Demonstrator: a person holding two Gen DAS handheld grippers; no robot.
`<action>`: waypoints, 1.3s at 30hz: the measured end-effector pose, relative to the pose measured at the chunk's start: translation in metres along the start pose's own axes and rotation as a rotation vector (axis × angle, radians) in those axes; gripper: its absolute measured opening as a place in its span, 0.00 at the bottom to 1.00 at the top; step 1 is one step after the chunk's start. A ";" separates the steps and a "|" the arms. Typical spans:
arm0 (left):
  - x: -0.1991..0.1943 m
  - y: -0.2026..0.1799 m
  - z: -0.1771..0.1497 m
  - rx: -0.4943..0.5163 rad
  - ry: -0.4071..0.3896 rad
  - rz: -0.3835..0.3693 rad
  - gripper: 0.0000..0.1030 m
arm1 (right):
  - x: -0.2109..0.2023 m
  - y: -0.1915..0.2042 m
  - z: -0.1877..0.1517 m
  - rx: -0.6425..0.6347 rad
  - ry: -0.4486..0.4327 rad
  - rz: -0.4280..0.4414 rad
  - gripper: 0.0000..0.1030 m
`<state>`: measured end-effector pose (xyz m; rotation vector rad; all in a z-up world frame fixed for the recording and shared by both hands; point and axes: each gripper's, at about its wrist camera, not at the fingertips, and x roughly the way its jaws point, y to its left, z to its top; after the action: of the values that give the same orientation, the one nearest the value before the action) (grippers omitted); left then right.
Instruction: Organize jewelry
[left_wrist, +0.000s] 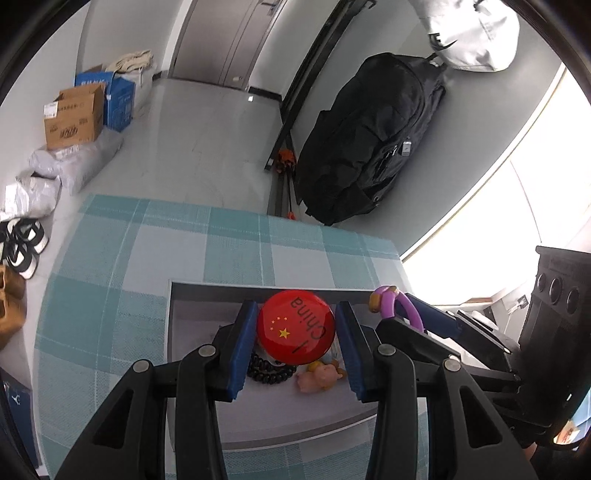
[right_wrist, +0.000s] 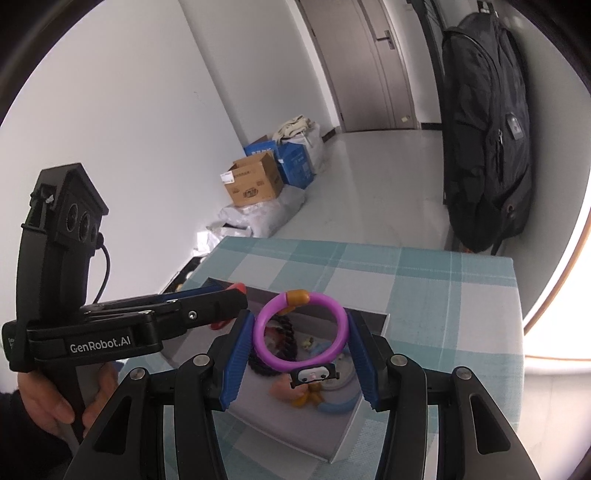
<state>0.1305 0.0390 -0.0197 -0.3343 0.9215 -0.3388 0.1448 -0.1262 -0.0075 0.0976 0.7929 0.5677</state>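
Observation:
My left gripper (left_wrist: 295, 332) is shut on a round red badge (left_wrist: 295, 325) with yellow stars and black lettering, held just above a shallow grey box (left_wrist: 192, 332). In the box lie a black beaded bracelet (left_wrist: 267, 371) and a pink pig charm (left_wrist: 319, 374). My right gripper (right_wrist: 301, 332) is shut on a purple ring bracelet (right_wrist: 258, 332) with an orange bead, above the same box (right_wrist: 369, 321). Seen through the ring, the black beads (right_wrist: 286, 328), a black-and-white charm (right_wrist: 314, 373) and a light blue ring (right_wrist: 340, 406) rest inside. The left gripper (right_wrist: 221, 302) sits close on the left, red showing between its fingers.
The box lies on a table with a teal checked cloth (left_wrist: 122, 280). A black backpack (left_wrist: 369, 140) leans on the wall beyond the table's far edge. Cardboard and blue boxes (left_wrist: 74, 118), plastic bags and shoes (left_wrist: 26, 251) are on the floor to the left.

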 end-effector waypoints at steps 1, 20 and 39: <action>0.000 0.001 0.000 -0.003 0.001 0.005 0.36 | 0.000 -0.001 0.000 0.006 0.002 0.000 0.48; 0.000 0.004 0.003 -0.042 0.028 -0.107 0.63 | -0.019 -0.011 0.004 0.085 -0.054 0.041 0.69; -0.015 -0.004 -0.002 0.040 -0.076 0.095 0.64 | -0.038 -0.003 -0.004 0.039 -0.113 -0.032 0.92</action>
<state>0.1203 0.0411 -0.0080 -0.2640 0.8517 -0.2555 0.1222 -0.1489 0.0138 0.1512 0.6941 0.5122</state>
